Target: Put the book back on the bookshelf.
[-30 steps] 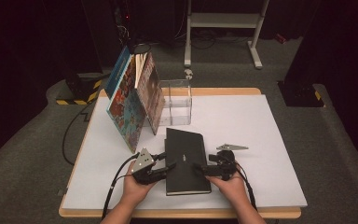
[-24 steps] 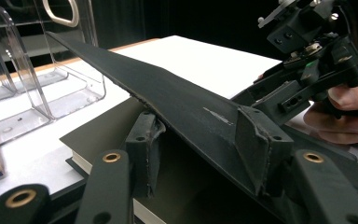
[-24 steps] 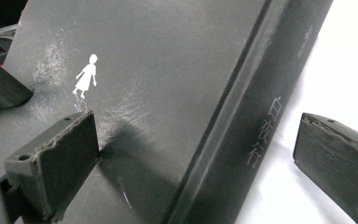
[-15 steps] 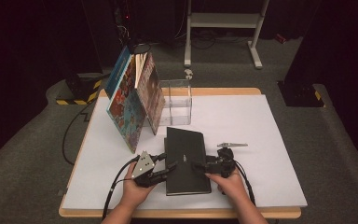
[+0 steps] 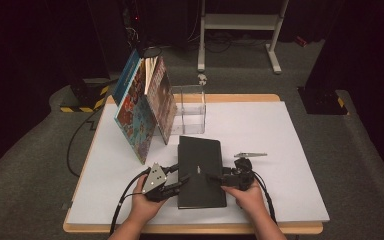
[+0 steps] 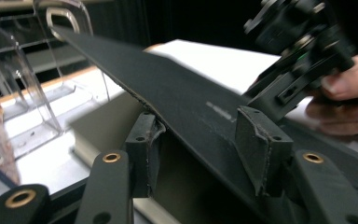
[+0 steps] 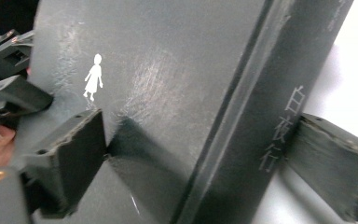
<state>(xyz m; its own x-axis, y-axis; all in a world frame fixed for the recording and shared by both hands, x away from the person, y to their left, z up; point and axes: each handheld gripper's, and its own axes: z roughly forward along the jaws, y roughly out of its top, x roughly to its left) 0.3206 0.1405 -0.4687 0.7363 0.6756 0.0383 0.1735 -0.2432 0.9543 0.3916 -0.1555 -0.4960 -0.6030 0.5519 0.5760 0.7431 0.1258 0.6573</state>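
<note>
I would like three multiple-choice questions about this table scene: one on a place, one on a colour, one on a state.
1. Where does the clear plastic stand sit?
A. just right of the leaning books
B. on the black book
C. at the table's near edge

2. What colour is the cover of the book between the two hands?
A. red
B. black
C. white

3. How is that book's cover at the left gripper?
A. flat and closed
B. lifted, with one jaw under it and one above
C. torn off

Right letters: 1 A, the stand is beside the leaning books at the far left of the table; 2 B, the cover is black with a small white figure; 3 B, the left gripper view shows the cover raised off the pages between the jaws.
</note>
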